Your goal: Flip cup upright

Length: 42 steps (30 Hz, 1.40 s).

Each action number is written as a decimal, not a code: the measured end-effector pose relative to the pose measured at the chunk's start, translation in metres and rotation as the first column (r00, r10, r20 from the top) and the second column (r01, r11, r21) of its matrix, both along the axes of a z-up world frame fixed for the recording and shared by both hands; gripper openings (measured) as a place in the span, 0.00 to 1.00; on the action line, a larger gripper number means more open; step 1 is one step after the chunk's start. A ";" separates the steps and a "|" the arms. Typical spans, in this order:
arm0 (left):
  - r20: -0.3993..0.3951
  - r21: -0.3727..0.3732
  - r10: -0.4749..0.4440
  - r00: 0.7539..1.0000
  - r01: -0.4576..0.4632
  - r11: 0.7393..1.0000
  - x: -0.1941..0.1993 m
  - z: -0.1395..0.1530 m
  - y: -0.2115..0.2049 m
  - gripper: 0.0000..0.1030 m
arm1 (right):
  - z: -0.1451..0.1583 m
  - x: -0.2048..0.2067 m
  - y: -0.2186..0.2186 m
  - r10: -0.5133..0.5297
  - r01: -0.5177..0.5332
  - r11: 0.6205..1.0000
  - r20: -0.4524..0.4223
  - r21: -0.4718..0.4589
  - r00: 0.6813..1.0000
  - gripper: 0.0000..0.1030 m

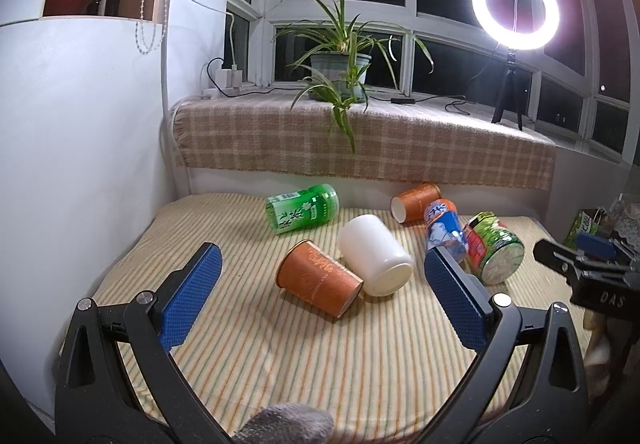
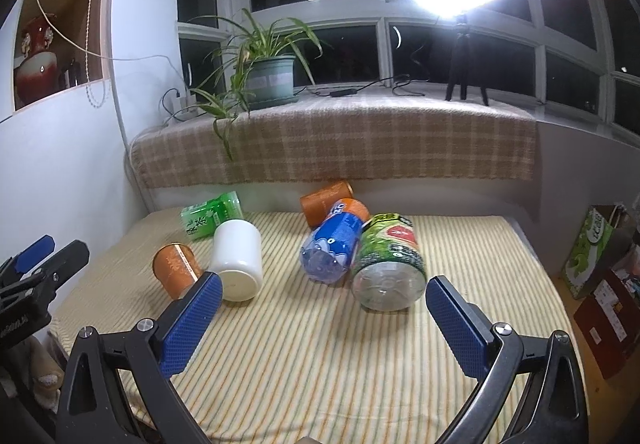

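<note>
the left gripper [image 1: 320, 284] and right gripper [image 2: 320, 308] gape wide, holding nothing. on the striped mat [image 1: 280, 356] an orange paper cup [image 1: 318, 278] lies sideways, touching a toppled white cup [image 1: 376, 256]. an empty-looking clear green-label bottle [image 2: 388, 264] lies beside a blue bottle [image 2: 332, 244].

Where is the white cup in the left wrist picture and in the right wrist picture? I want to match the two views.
Left wrist view: white cup lies on its side near the centre, base toward the camera, between the two fingers.
Right wrist view: white cup lies left of centre, just beyond the left fingertip.
Shared landmark: the nearer orange paper cup, lying at its left.
</note>
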State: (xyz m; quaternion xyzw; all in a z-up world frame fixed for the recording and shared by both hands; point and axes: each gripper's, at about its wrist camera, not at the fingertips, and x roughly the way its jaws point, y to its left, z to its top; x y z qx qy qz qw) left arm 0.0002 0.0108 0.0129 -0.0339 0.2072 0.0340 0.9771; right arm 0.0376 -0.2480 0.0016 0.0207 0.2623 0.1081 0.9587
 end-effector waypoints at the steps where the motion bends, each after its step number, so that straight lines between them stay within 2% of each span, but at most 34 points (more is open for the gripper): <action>1: -0.005 0.001 0.003 1.000 -0.003 1.000 -0.001 -0.002 0.002 1.00 | 0.000 0.004 0.002 0.010 -0.010 1.000 -0.005 0.001 1.000 1.00; 5: -0.037 -0.013 0.011 0.999 -0.012 1.000 -0.004 -0.009 0.015 1.00 | -0.004 0.021 0.012 0.055 -0.055 0.998 -0.033 0.008 0.998 1.00; 9: -0.100 -0.071 -0.003 0.995 -0.004 0.997 -0.004 -0.021 0.033 1.00 | -0.009 0.044 0.027 0.114 -0.113 0.993 -0.079 0.018 0.990 1.00; 13: -0.138 -0.102 0.020 0.990 -0.035 0.994 -0.009 -0.031 0.048 1.00 | -0.016 0.071 0.047 0.180 -0.178 0.984 -0.140 0.027 0.974 1.00; 19: -0.171 -0.114 0.060 0.983 -0.080 0.990 -0.019 -0.042 0.066 1.00 | -0.033 0.111 0.074 0.250 -0.247 0.968 -0.250 0.042 0.935 1.00; 23: -0.184 -0.123 0.087 0.979 -0.110 0.986 -0.025 -0.046 0.077 1.00 | -0.045 0.135 0.088 0.290 -0.277 0.957 -0.328 0.087 0.899 0.99; 33: -0.198 -0.128 0.112 0.974 -0.139 0.982 -0.033 -0.049 0.090 1.00 | -0.069 0.181 0.125 0.312 -0.299 0.949 -0.452 0.103 0.836 0.89; 41: -0.196 -0.130 0.113 0.974 -0.140 0.982 -0.033 -0.049 0.093 1.00 | -0.087 0.195 0.146 0.297 -0.323 0.945 -0.511 0.038 0.807 0.85; 42: -0.198 -0.130 0.114 0.974 -0.141 0.981 -0.033 -0.048 0.093 1.00 | -0.088 0.196 0.147 0.296 -0.326 0.945 -0.516 0.034 0.804 0.82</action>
